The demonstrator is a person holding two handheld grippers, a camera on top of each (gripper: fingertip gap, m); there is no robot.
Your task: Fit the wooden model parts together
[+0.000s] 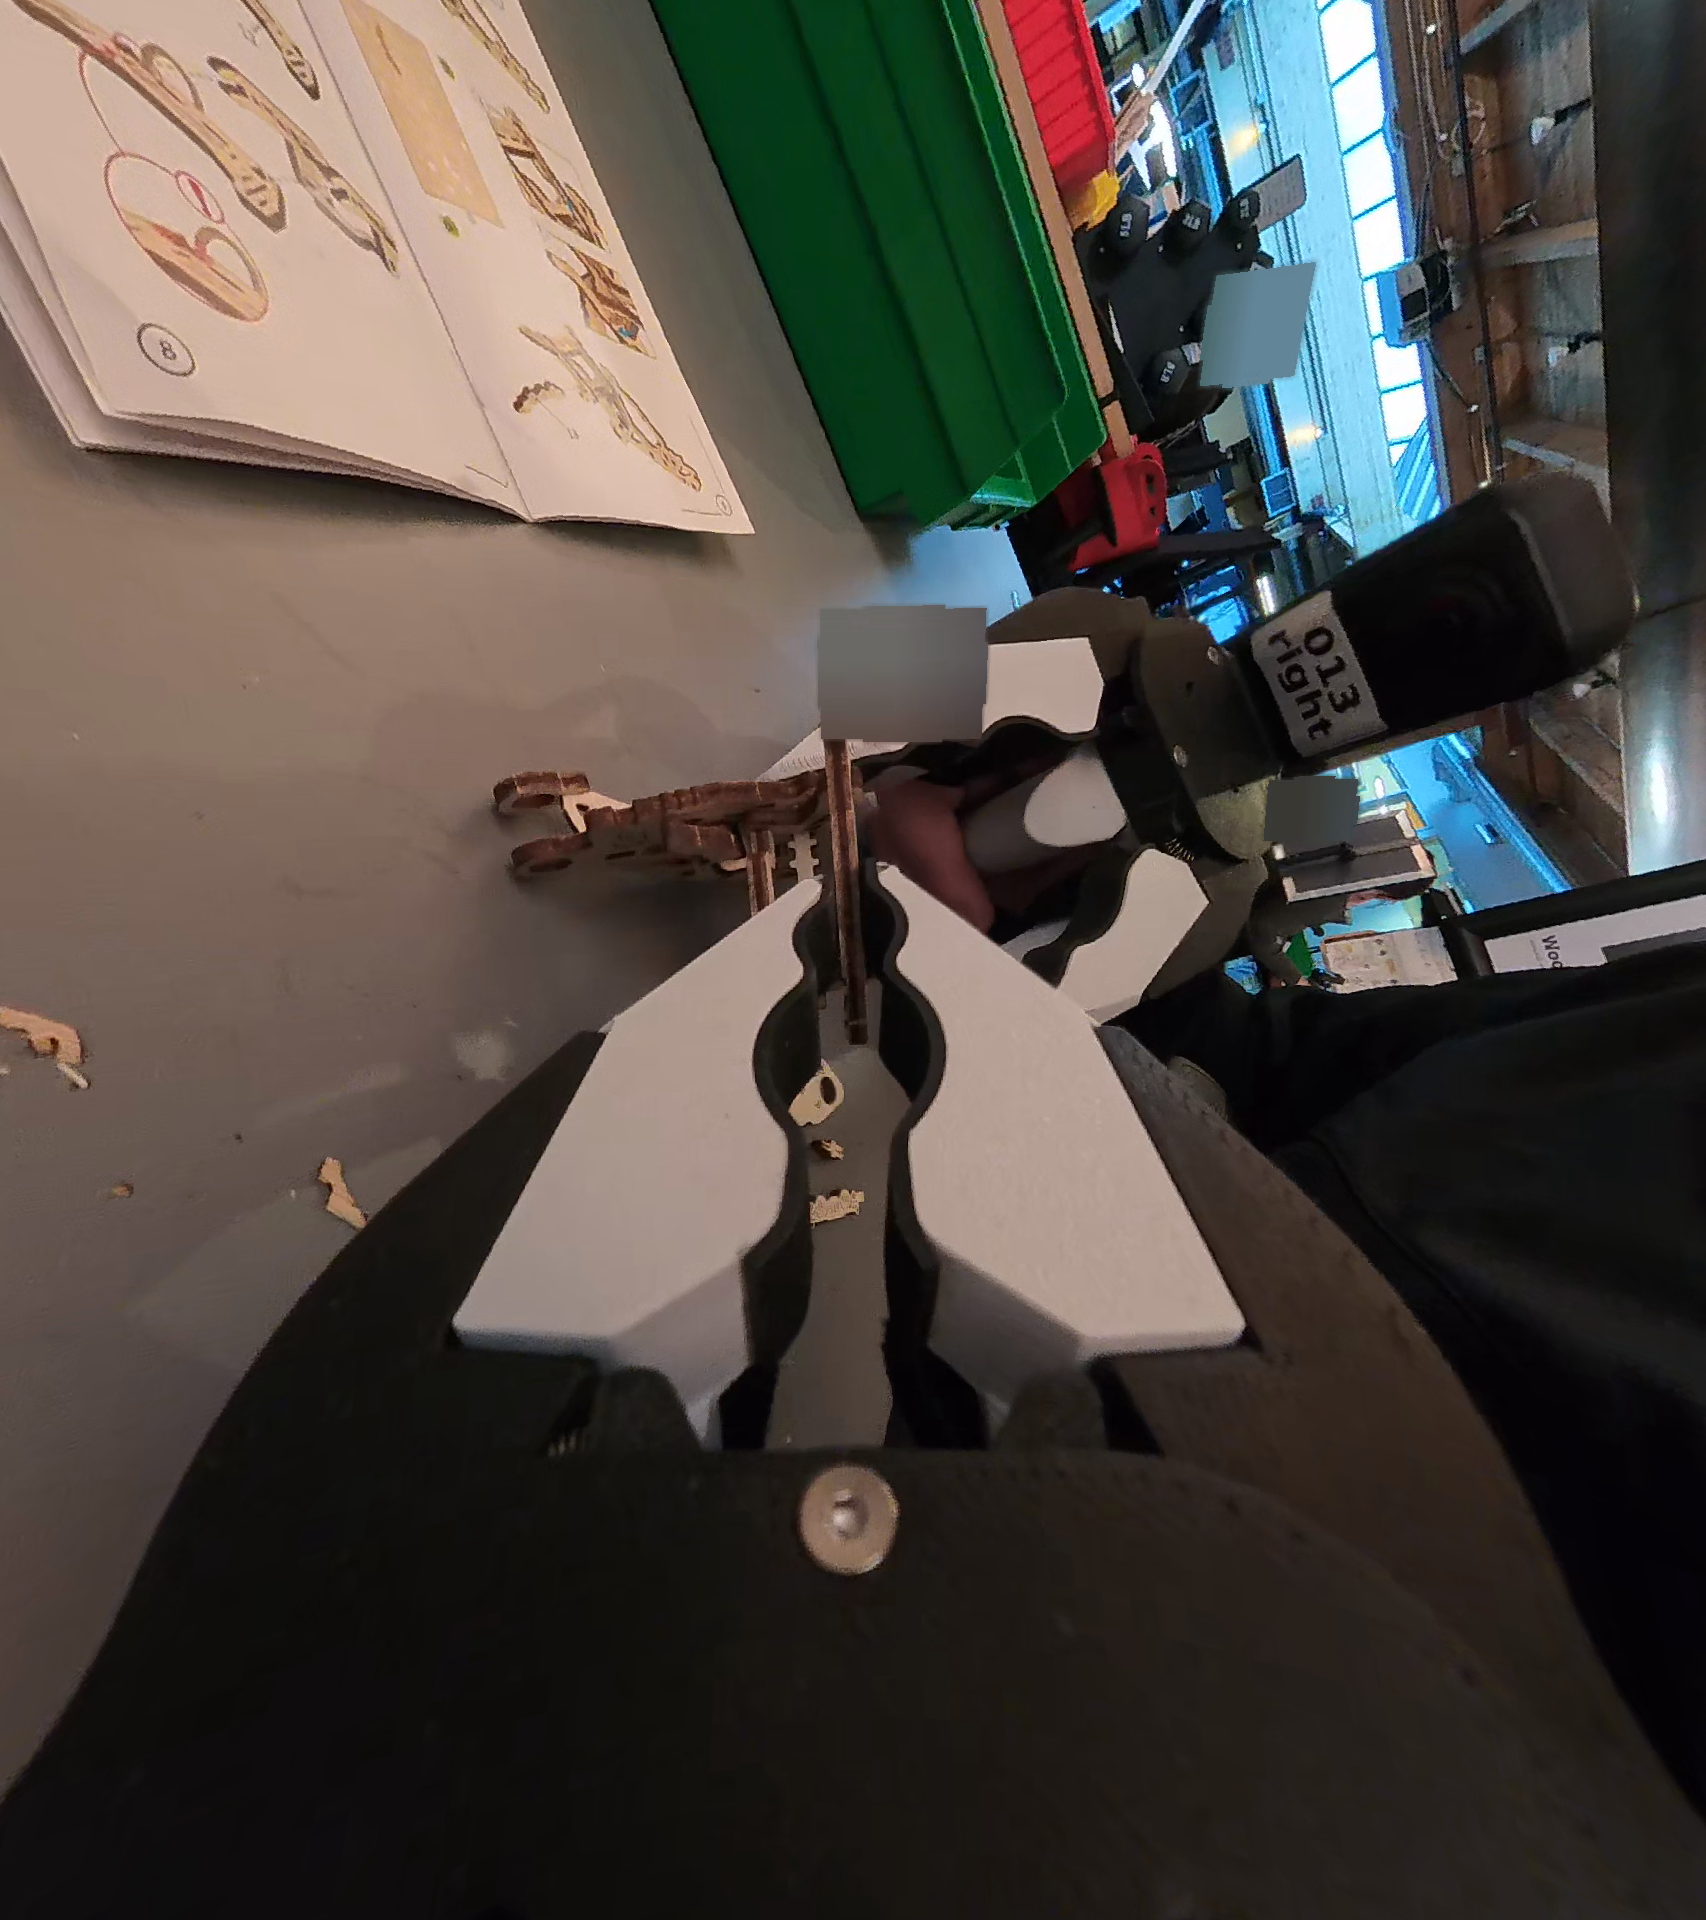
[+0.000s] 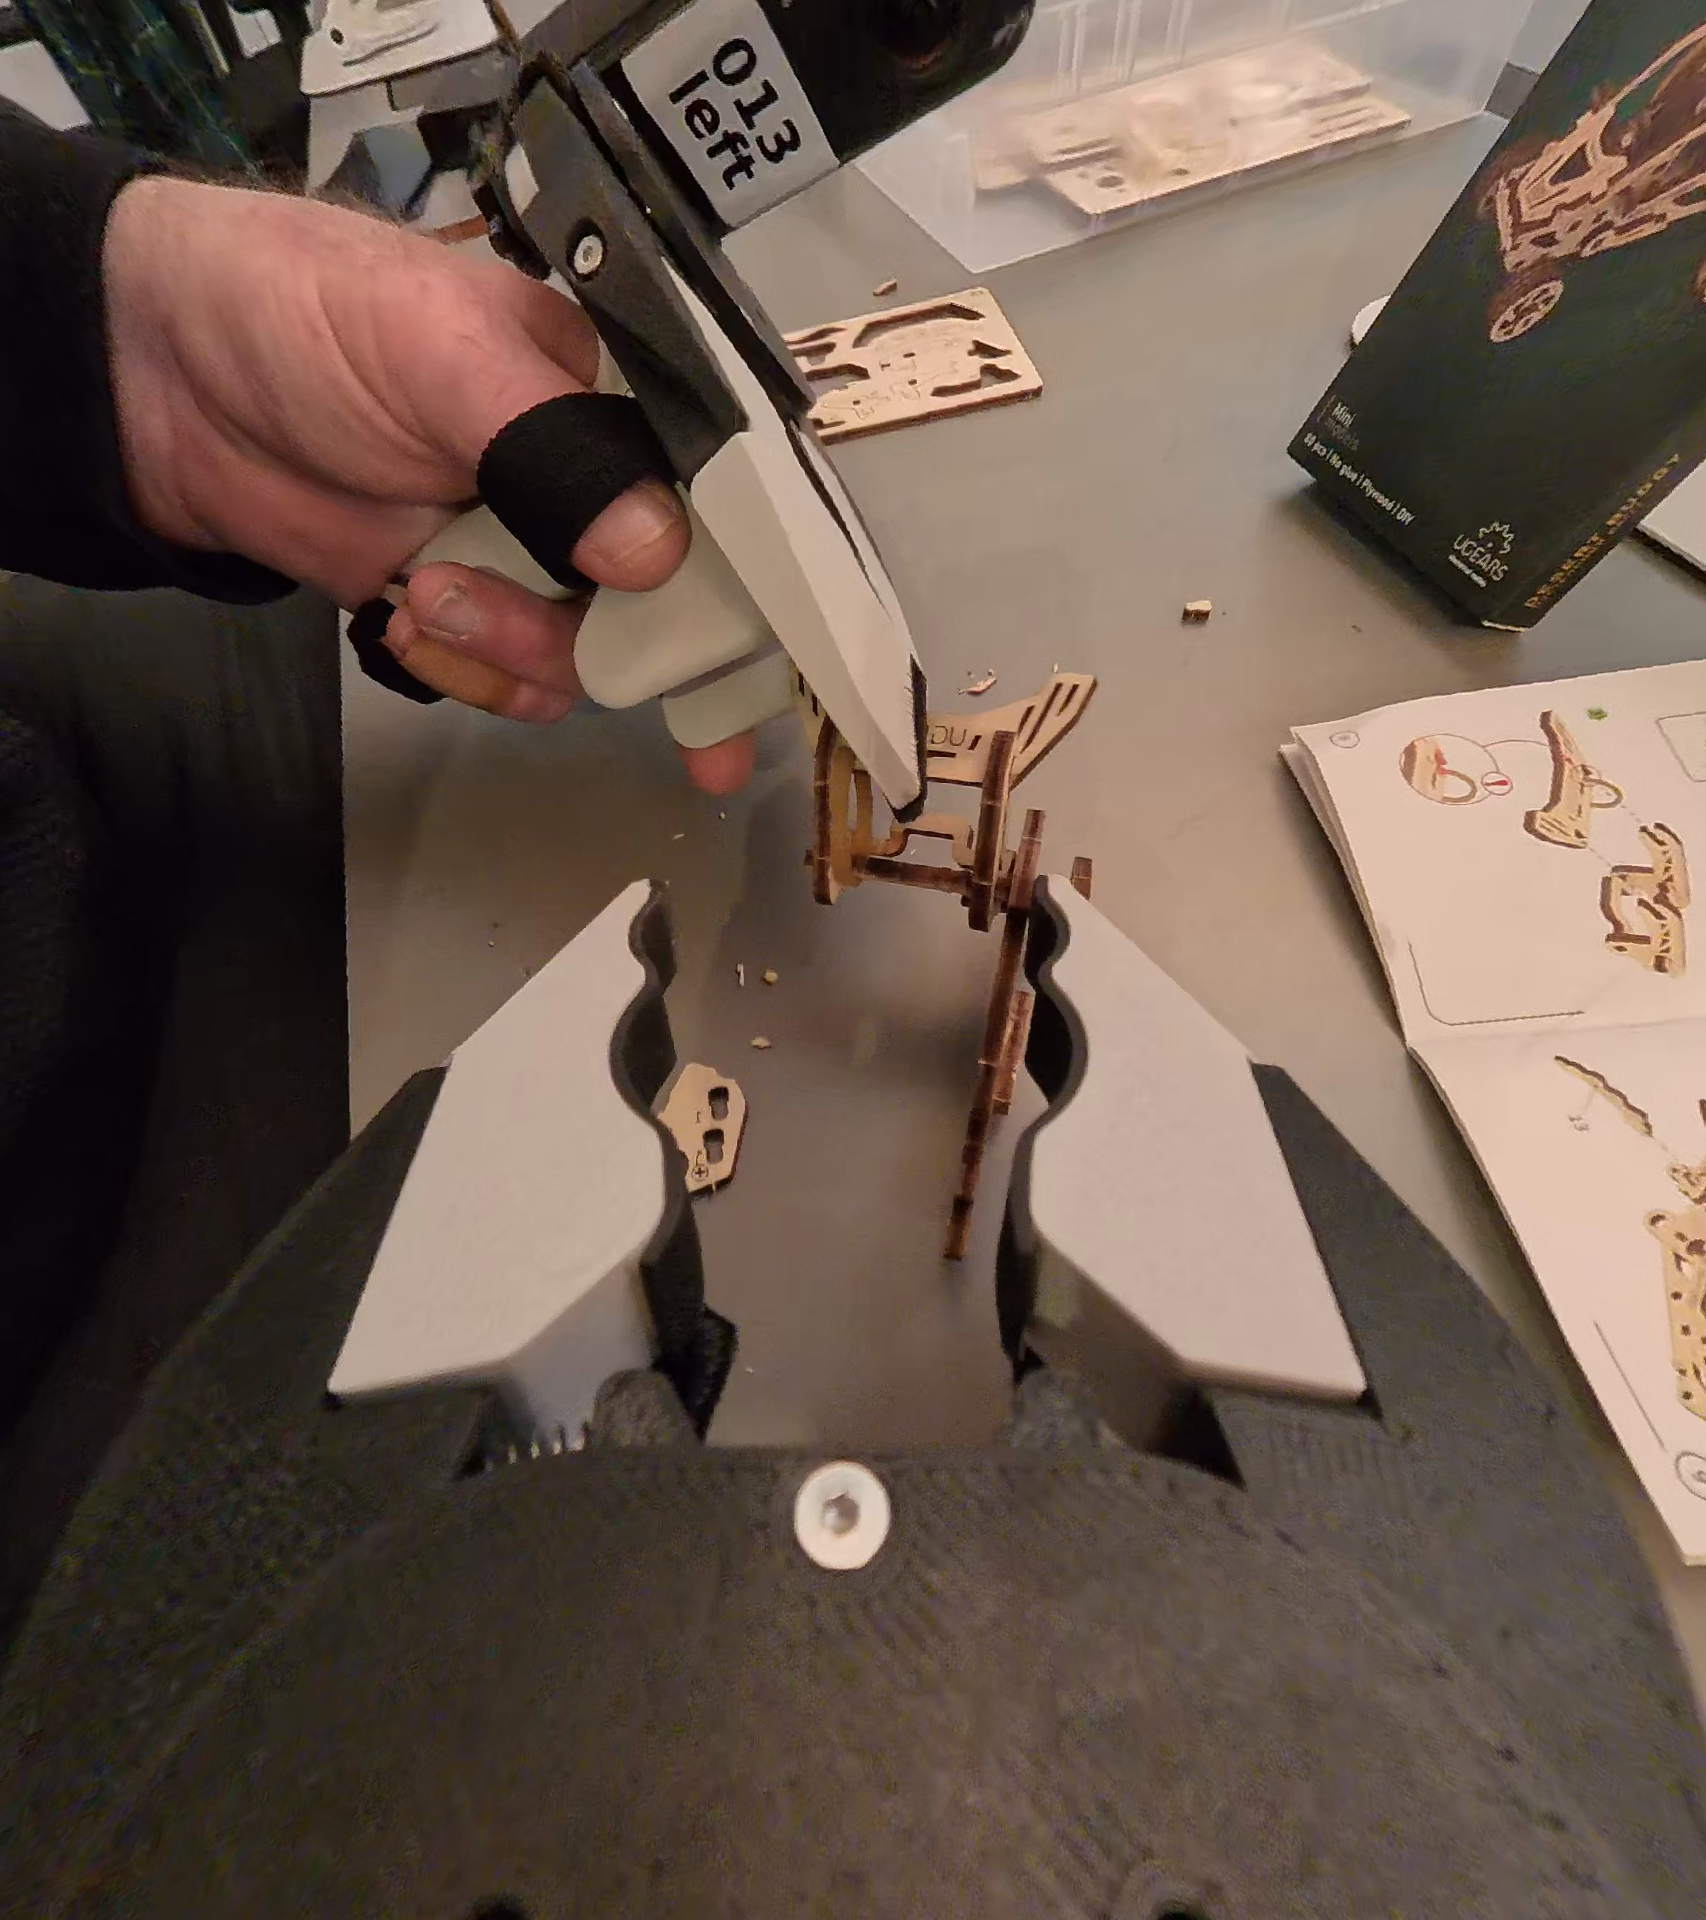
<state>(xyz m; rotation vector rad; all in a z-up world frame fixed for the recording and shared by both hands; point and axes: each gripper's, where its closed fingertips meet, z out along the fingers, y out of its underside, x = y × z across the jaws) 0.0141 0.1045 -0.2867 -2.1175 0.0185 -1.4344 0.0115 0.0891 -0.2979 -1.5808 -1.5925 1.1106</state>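
Note:
The part-built wooden model (image 2: 932, 831) stands on the grey table (image 2: 1192, 540). My left gripper (image 1: 847, 899) is shut on a thin wooden plate of the model (image 1: 841, 831). In the right wrist view the left gripper (image 2: 906, 795) comes down from the upper left, held by a hand (image 2: 329, 395). My right gripper (image 2: 849, 904) is open, just in front of the model. A long flat wooden panel (image 2: 989, 1070) stands on edge against its right finger's inner pad (image 2: 1046, 997); its top meets the model. A small loose wooden piece (image 2: 705, 1132) lies by the left finger.
An open instruction booklet (image 2: 1607, 1039) lies to the right; it also shows in the left wrist view (image 1: 309, 260). A dark kit box (image 2: 1576, 312), a punched wooden sheet (image 2: 911, 364) and a clear tray (image 2: 1192, 135) stand behind. Green bins (image 1: 911, 260) and wood scraps (image 1: 38, 1034) are on the table. Left and right tips are no more than a few centimetres apart. The right tips stand about 6 centimetres off the small loose wooden piece (image 2: 705, 1132).

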